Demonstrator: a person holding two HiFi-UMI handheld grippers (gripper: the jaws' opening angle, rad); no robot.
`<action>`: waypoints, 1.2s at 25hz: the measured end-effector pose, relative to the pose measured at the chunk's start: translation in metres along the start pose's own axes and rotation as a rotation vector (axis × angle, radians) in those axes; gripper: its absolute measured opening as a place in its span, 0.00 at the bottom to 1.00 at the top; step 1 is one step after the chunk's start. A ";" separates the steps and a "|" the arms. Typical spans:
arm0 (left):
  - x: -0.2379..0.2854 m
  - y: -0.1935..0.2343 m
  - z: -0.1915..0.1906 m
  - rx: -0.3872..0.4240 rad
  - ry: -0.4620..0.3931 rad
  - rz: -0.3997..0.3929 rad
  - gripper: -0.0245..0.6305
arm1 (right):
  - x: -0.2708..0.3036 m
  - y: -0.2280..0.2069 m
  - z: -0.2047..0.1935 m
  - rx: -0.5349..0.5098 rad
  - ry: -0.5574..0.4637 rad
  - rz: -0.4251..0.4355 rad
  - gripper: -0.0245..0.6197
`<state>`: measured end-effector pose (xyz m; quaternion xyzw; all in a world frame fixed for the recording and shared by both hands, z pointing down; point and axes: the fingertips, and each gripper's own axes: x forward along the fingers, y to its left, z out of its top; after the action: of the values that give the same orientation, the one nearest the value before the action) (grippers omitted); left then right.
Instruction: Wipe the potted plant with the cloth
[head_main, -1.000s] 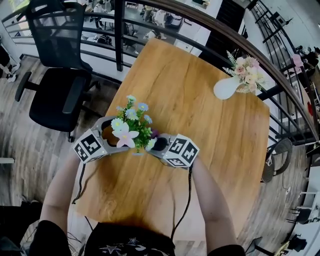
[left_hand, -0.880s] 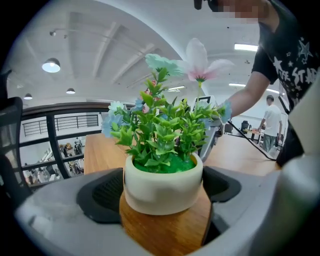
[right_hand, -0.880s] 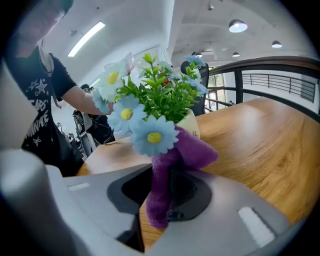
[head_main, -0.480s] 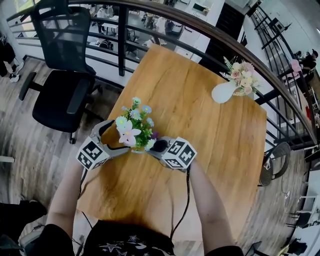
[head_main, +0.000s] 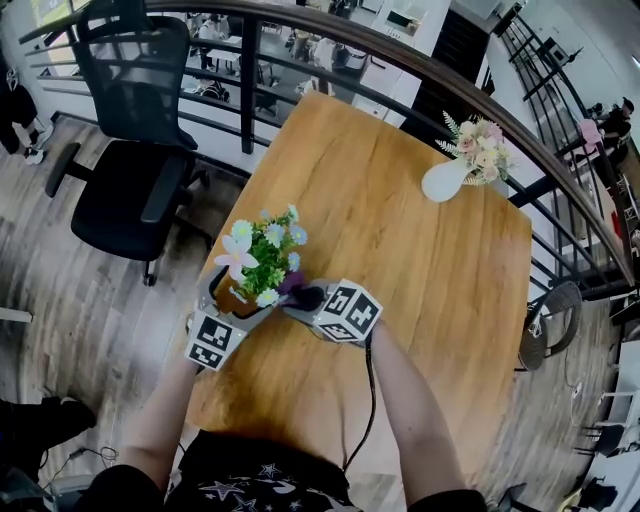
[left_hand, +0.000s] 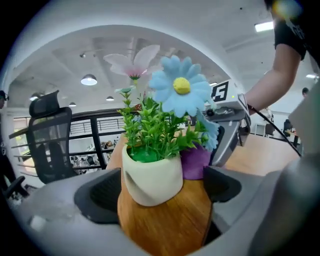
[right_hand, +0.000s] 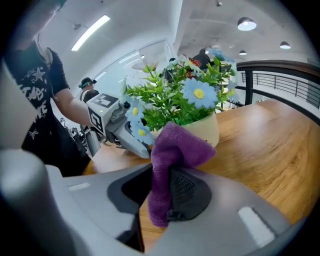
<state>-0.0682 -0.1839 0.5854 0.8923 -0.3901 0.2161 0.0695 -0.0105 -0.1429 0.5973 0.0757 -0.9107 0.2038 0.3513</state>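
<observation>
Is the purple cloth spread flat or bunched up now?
Bunched up: the purple cloth hangs folded in the right claw, its top pressed against the white pot.

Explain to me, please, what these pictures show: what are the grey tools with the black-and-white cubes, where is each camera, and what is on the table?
There is no robot here. A person holds a two-jaw gripper in each hand, and the marked cubes are parts of those grippers. The head view looks down from a camera on the person's head. The two gripper views each look along that gripper's own jaws. On the wooden table are a small potted plant and, near the far edge, a white vase of flowers. An office chair stands beside the table. The left gripper has its jaws apart, with the plant's pot between them. The right gripper is shut on a purple cloth, which it holds close beside the pot.
</observation>
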 end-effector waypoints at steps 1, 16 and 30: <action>0.001 0.001 0.000 -0.010 -0.003 0.025 0.83 | -0.002 0.000 -0.001 0.006 -0.008 -0.008 0.17; 0.032 0.015 0.000 -0.147 0.007 0.260 0.76 | -0.070 -0.098 0.029 -0.040 0.015 -0.281 0.17; 0.026 0.014 0.013 0.121 -0.044 -0.225 0.74 | -0.037 -0.147 0.060 -0.204 0.151 -0.137 0.17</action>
<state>-0.0587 -0.2146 0.5846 0.9375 -0.2754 0.2105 0.0309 0.0217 -0.3021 0.5794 0.0859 -0.8903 0.0908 0.4378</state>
